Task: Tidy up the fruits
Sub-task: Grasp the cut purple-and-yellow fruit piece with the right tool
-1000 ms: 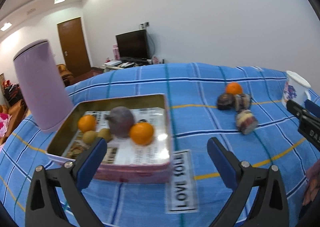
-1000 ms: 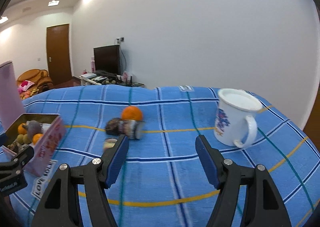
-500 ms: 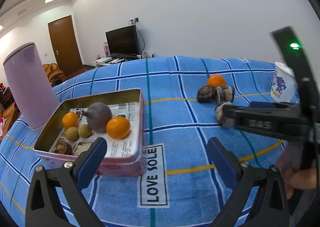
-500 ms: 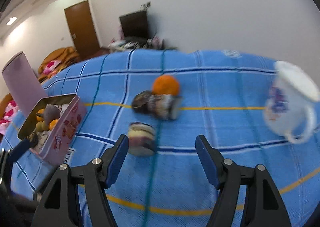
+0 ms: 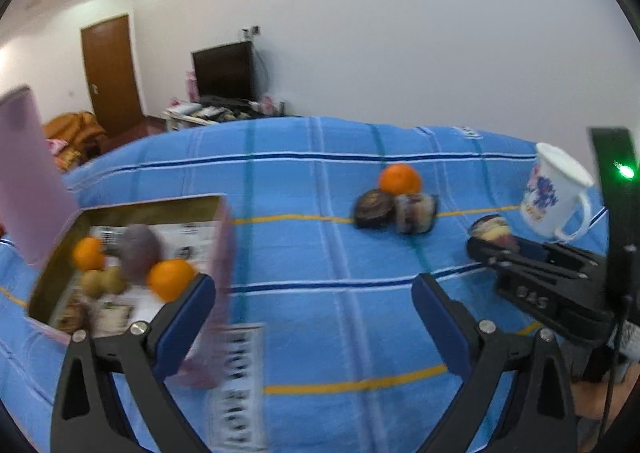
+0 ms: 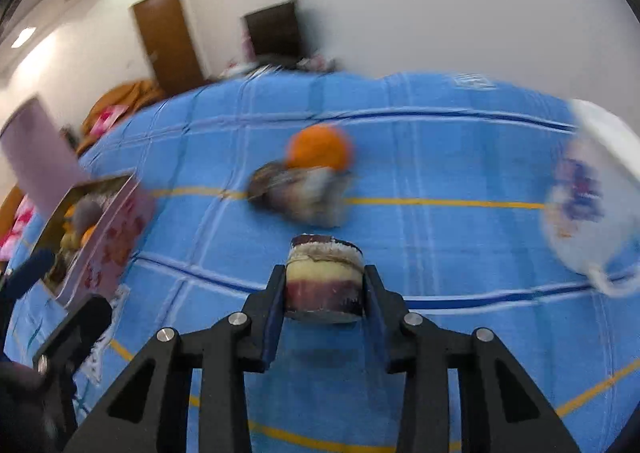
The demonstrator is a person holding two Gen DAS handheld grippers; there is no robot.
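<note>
Right gripper [image 6: 324,293] closing, pads flanking cut fruit chunk [image 6: 323,280]: light, soft, bruisable; grip rind sides. Left gripper [image 5: 314,317] apart, empty.

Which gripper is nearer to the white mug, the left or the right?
Right. The right gripper sits just beside the white mug, its jaws closing around a layered fruit piece. The left gripper is further away, near the tin.
</note>
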